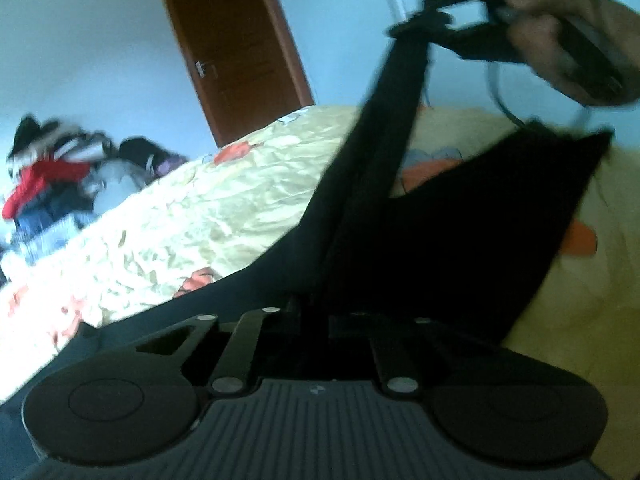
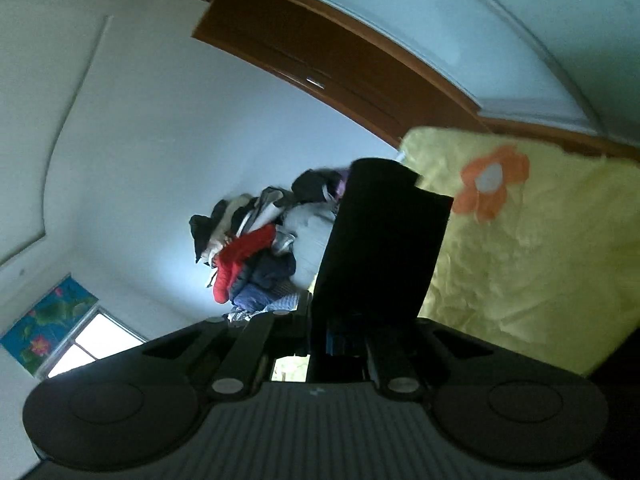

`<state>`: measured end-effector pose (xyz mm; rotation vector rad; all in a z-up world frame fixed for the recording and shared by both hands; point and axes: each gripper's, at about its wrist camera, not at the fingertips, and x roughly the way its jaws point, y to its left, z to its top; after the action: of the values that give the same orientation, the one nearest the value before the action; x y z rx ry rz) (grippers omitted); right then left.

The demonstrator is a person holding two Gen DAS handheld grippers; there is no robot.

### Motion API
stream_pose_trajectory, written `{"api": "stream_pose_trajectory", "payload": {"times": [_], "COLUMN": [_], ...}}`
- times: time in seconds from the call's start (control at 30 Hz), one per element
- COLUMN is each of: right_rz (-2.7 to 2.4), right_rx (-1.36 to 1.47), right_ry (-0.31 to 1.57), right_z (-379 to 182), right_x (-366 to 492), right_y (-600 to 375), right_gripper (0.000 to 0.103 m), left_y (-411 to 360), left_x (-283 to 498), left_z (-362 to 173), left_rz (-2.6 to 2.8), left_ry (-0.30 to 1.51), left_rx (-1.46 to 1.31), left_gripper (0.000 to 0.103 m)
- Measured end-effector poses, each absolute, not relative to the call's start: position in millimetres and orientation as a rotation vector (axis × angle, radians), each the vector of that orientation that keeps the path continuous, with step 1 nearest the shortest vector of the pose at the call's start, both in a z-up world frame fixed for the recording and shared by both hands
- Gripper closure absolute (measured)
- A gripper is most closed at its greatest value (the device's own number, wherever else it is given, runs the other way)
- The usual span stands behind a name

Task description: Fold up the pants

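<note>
Black pants (image 1: 440, 240) hang in the air above the yellow flowered bedspread (image 1: 200, 208). In the left wrist view my left gripper (image 1: 316, 312) is shut on the pants' edge; the cloth stretches up to my right gripper (image 1: 424, 24), held by a hand at the top right and pinching the fabric. In the right wrist view my right gripper (image 2: 344, 320) is shut on the black pants (image 2: 384, 240), which cover its fingertips. The view is rotated, with the bedspread (image 2: 540, 260) at the right.
A heap of clothes (image 1: 60, 168) lies at the far end of the bed; it also shows in the right wrist view (image 2: 256, 248). A brown door (image 1: 236, 48) stands behind the bed. A window (image 2: 92, 344) is in the wall.
</note>
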<state>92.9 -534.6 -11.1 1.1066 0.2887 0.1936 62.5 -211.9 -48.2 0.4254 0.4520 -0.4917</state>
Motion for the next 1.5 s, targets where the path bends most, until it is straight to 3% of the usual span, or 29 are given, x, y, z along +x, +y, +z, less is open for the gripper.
{"api": "stream_pose_trajectory", "payload": {"times": [0.2, 0.37, 0.57, 0.67, 0.77, 0.87, 1.0, 1.2, 1.33, 1.4, 1.5], "right_rz": [0.142, 0.126, -0.031, -0.067, -0.09, -0.085, -0.03, 0.018, -0.145, -0.171, -0.204], "right_rx": [1.047, 0.947, 1.009, 1.057, 1.006, 0.989, 0.936, 0.777, 0.789, 0.875, 0.916], "right_ry": [0.335, 0.294, 0.457, 0.472, 0.494, 0.516, 0.477, 0.289, 0.501, 0.584, 0.563], "right_z": [-1.4, 4.7, -52.1, -69.2, -69.9, -65.9, -36.8, 20.3, -31.0, -62.3, -65.9], "right_x": [83.0, 46.9, -10.6, -27.2, -29.0, -24.6, 2.4, 0.2, -13.5, -23.1, -36.8], "right_y": [-539.6, -538.0, -547.6, -551.2, -548.2, -552.2, -549.8, -538.3, -547.4, -553.2, -555.4], "right_gripper": [0.097, 0.097, 0.097, 0.097, 0.097, 0.097, 0.097, 0.097, 0.097, 0.097, 0.092], "left_y": [-187.1, -187.4, -199.5, -199.2, -195.9, -191.9, -195.7, -186.7, -194.9, -195.3, -185.2], "left_x": [71.2, 61.6, 47.8, 51.2, 47.8, 42.3, 53.1, 57.4, 60.4, 52.2, 50.7], "left_z": [-19.7, -19.9, -46.6, -45.4, -44.3, -39.6, -42.4, -25.0, -44.5, -41.7, -23.6], "left_rz": [-0.507, -0.593, -0.633, -0.647, -0.664, -0.69, -0.654, -0.618, -0.706, -0.713, -0.747], "left_ry": [0.437, 0.485, 0.519, 0.531, 0.536, 0.529, 0.539, 0.481, 0.623, 0.592, 0.583], "left_rx": [0.254, 0.286, 0.381, 0.383, 0.393, 0.361, 0.359, 0.25, 0.298, 0.339, 0.322], "left_gripper": [0.096, 0.096, 0.094, 0.088, 0.072, 0.069, 0.091, 0.095, 0.094, 0.086, 0.064]}}
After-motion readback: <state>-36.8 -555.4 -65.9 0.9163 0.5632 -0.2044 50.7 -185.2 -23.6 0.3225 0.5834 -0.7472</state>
